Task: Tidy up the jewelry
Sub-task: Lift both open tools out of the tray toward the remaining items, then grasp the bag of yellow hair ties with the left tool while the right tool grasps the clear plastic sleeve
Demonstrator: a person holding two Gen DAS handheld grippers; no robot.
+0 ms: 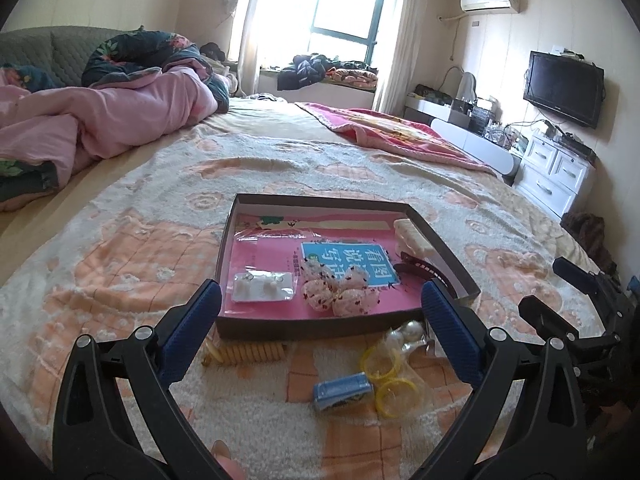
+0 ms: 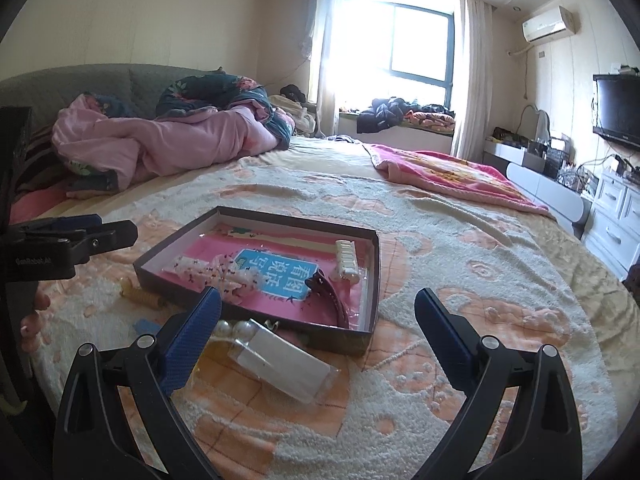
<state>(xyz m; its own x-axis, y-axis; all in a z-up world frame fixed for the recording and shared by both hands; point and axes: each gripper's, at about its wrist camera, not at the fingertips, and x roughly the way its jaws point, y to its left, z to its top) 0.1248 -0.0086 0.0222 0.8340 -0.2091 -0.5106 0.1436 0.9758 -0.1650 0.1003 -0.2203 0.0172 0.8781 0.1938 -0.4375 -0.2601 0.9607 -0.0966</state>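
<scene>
I held my left tool (image 1: pixel 320 308) released over the bed (image 1: pixel 360 168), its fingers spread just short of the box (image 1: pixel 440 232). My right tool (image 2: pixel 318 312) was released too, grasping nothing, off the box's right near corner. Inside the box lay an earring card (image 1: pixel 264 287), a pink scrunchie (image 1: pixel 340 288), a white comb (image 1: pixel 414 236) and a dark clip (image 1: pixel 424 270). On the bed just before the box lay a yellow comb (image 1: pixel 244 352), pearls (image 1: pixel 404 332) in a clear bag, yellow rings (image 1: pixel 390 384) and a blue clip (image 1: pixel 342 390).
</scene>
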